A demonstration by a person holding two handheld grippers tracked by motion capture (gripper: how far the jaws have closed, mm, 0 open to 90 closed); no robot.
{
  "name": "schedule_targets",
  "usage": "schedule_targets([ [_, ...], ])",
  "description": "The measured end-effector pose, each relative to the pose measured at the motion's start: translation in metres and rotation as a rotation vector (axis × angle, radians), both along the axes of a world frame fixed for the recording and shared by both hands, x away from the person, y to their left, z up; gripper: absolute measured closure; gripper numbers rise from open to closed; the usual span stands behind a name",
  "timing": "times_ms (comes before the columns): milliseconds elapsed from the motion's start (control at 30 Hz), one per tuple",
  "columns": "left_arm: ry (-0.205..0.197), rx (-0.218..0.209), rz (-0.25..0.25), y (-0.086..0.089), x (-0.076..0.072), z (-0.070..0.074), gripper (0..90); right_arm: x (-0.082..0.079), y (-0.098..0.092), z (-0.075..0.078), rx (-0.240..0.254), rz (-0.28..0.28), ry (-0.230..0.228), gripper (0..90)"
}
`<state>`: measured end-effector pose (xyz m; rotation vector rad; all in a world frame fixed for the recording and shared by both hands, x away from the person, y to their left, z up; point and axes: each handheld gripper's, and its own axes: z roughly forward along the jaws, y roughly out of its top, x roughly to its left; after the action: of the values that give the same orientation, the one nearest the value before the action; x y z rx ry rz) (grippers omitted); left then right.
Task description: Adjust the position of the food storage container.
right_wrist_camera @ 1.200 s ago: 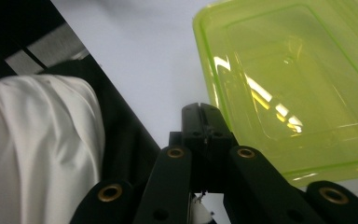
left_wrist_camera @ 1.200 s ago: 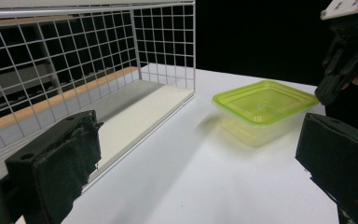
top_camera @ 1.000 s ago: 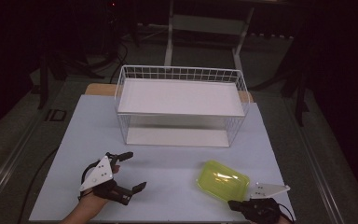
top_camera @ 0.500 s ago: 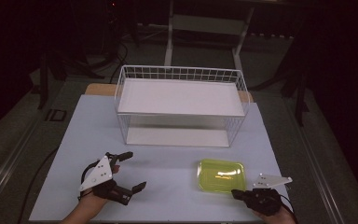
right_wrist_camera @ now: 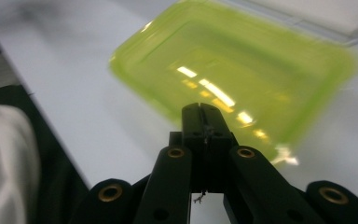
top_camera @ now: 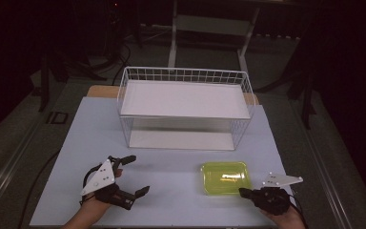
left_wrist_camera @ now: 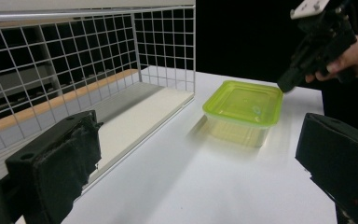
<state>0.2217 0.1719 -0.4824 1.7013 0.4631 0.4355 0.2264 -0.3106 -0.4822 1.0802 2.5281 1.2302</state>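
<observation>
A yellow-green lidded plastic container (top_camera: 225,177) lies flat on the white table (top_camera: 171,164), in front of the wire rack. My right gripper (top_camera: 244,192) is shut, its tip at the container's near right corner. In the right gripper view the jaws (right_wrist_camera: 200,109) are pressed together over the blurred container (right_wrist_camera: 242,60), and I see nothing between them. My left gripper (top_camera: 139,174) is wide open and empty at the front left. The left gripper view shows its jaws (left_wrist_camera: 198,177) spread, the container (left_wrist_camera: 244,100) ahead, and the right gripper (left_wrist_camera: 283,86) touching its far corner.
A white wire rack (top_camera: 186,75) with a white shelf and base board stands at the back middle of the table; its mesh wall (left_wrist_camera: 163,46) is close on the left in the left gripper view. Bare table lies between the grippers. Dark floor surrounds the table.
A second ago the container was tilted up at the right gripper. It now lies flat, slightly farther left, with the right gripper shifted left beside it. The left gripper has not moved.
</observation>
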Motion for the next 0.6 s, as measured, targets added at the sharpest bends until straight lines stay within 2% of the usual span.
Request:
schedule_targets([
  [67, 0.001, 0.000, 0.002, 0.000, 0.000, 0.000, 0.3, 0.009, -0.016, 0.012, -0.015, -0.056, -0.049, 89.9],
  [133, 0.003, -0.001, 0.003, 0.000, 0.000, 0.000, 0.3, 0.016, -0.023, 0.012, -0.030, -0.080, -0.063, 89.9],
  [300, 0.005, -0.002, 0.008, 0.001, 0.001, -0.001, 0.3, 0.029, -0.033, 0.006, -0.031, -0.112, -0.042, 89.9],
  [333, 0.007, -0.004, 0.010, 0.001, 0.001, -0.001, 0.3, 0.034, -0.036, 0.001, -0.045, -0.128, -0.034, 89.9],
  [500, 0.007, -0.002, 0.009, 0.002, 0.002, -0.001, 0.3, 0.040, -0.039, -0.006, -0.050, -0.149, -0.036, 89.9],
  [600, 0.007, 0.002, 0.007, 0.002, 0.002, -0.002, 0.3, 0.044, -0.038, -0.010, -0.048, -0.151, -0.020, 89.9],
])
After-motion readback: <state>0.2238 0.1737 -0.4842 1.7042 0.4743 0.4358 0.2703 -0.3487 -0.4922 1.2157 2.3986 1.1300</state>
